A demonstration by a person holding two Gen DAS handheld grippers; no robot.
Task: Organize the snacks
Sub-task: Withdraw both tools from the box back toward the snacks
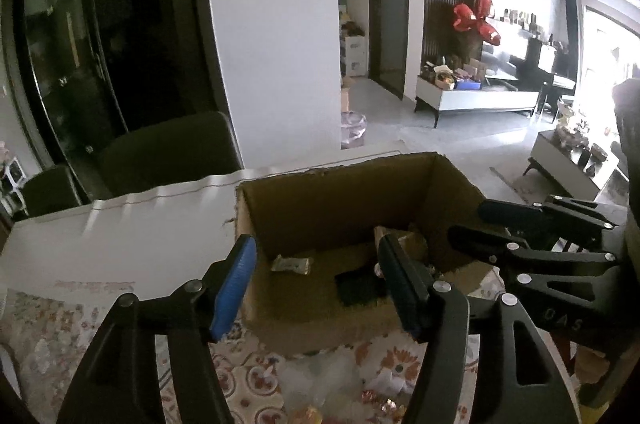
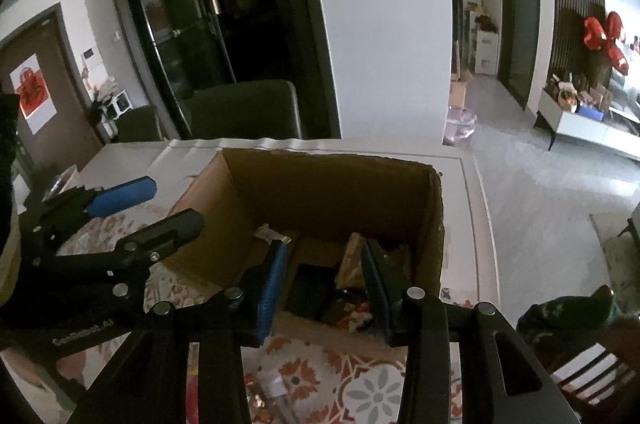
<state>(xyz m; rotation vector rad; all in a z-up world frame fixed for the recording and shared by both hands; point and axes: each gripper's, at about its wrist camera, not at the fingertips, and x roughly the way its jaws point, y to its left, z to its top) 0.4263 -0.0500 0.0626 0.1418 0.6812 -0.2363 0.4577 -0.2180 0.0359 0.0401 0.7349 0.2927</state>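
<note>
Judging from what lies in view, your snack sorting is partly done. Your cardboard box (image 2: 320, 192) stands open on the table and already holds several items: a pale wrapped snack (image 1: 291, 264) flat on the floor of the box toward its left side, a dark packet (image 2: 310, 290) near the middle, and a brownish wrapper (image 2: 352, 260) against the right wall. More foil-wrapped sweets (image 1: 380, 402) lie loose on the patterned tablecloth (image 2: 372, 392) just in front of the box; these remain to be collected.

Your left gripper (image 1: 316, 288) hangs over the box's near left corner, its jaws roughly half apart with nothing between them. Your right gripper (image 2: 324, 288) sits over the near right part of the box, jaws parted more narrowly; no item appears to be pinched, though the clutter behind them makes this less certain.

A dark chair (image 2: 244, 108) stands beyond the table.
</note>
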